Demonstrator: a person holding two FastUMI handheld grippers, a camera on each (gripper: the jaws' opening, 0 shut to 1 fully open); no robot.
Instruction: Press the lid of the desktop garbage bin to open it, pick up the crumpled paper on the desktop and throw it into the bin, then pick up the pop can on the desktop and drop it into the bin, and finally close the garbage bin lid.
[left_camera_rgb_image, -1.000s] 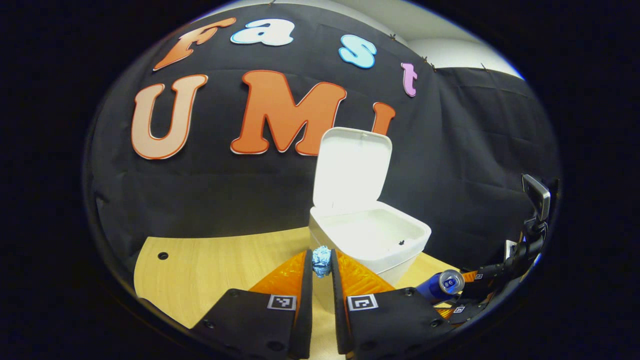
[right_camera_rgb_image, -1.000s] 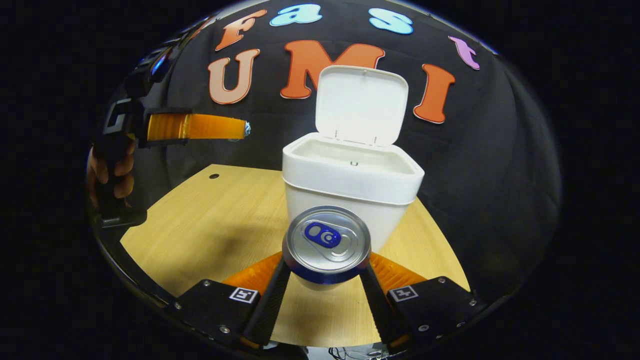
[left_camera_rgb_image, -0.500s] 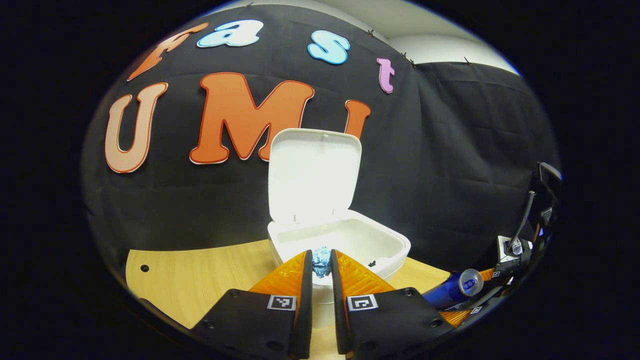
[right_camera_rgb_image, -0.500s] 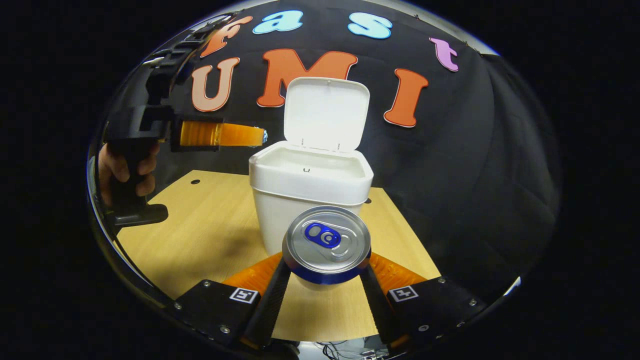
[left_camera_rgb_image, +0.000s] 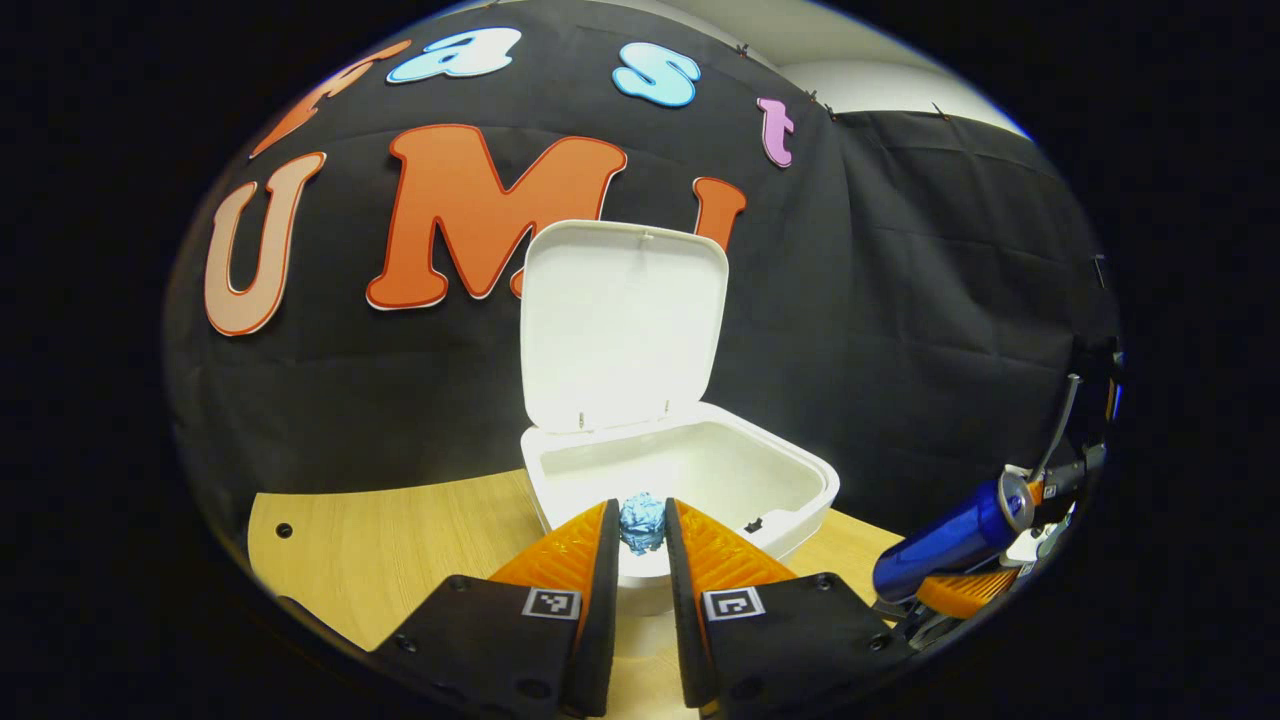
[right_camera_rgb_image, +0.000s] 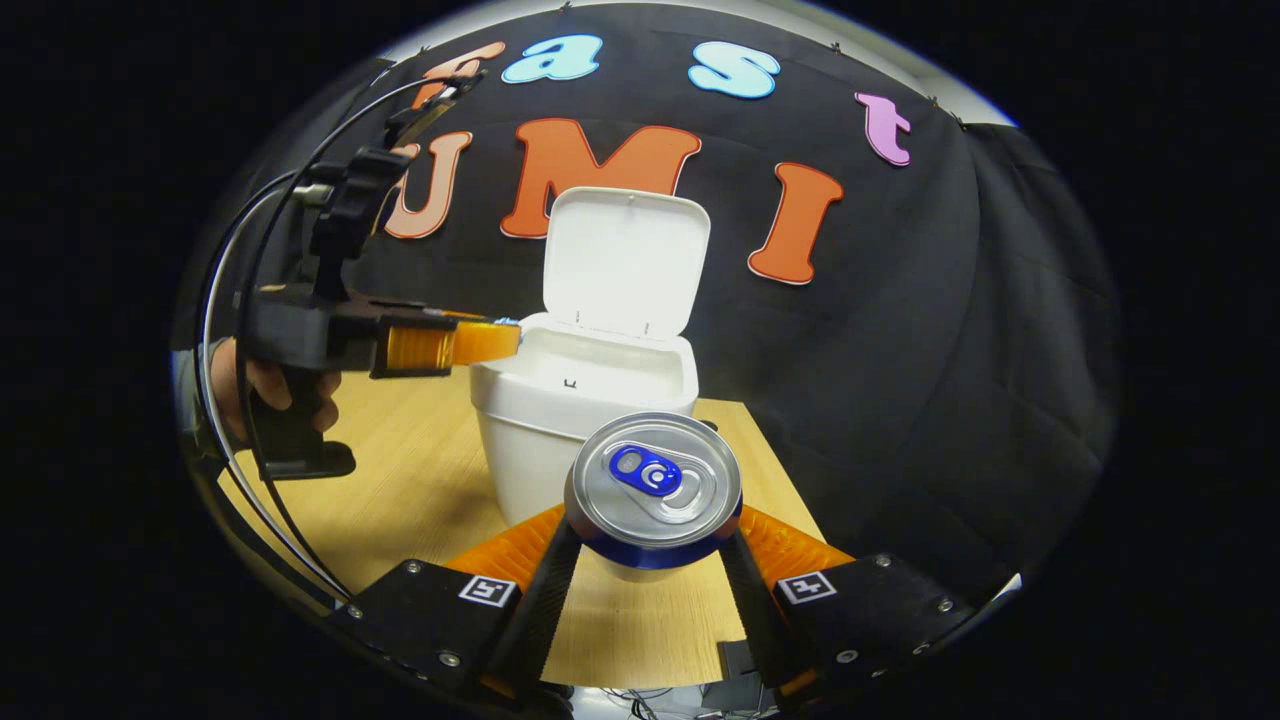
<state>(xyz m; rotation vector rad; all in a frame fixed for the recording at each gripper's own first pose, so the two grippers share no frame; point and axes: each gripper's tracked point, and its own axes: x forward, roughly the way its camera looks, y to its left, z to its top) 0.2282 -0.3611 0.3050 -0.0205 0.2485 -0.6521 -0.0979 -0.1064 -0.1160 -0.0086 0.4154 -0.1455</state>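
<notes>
In the right gripper view the pop can (right_camera_rgb_image: 653, 488) is covering the lower front of the bin (right_camera_rgb_image: 560, 420), and its own body is hiding behind its top. The crumpled paper (right_camera_rgb_image: 508, 322) is showing only as a tiny, possibly blue speck. In the left gripper view the picture's edge is cutting off the right gripper (left_camera_rgb_image: 975, 590)

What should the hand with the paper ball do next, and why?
Probably open the left gripper and let go. It pinches the crumpled paper at the bin rim, and the lid stands open, so the ball should fall in.
</notes>
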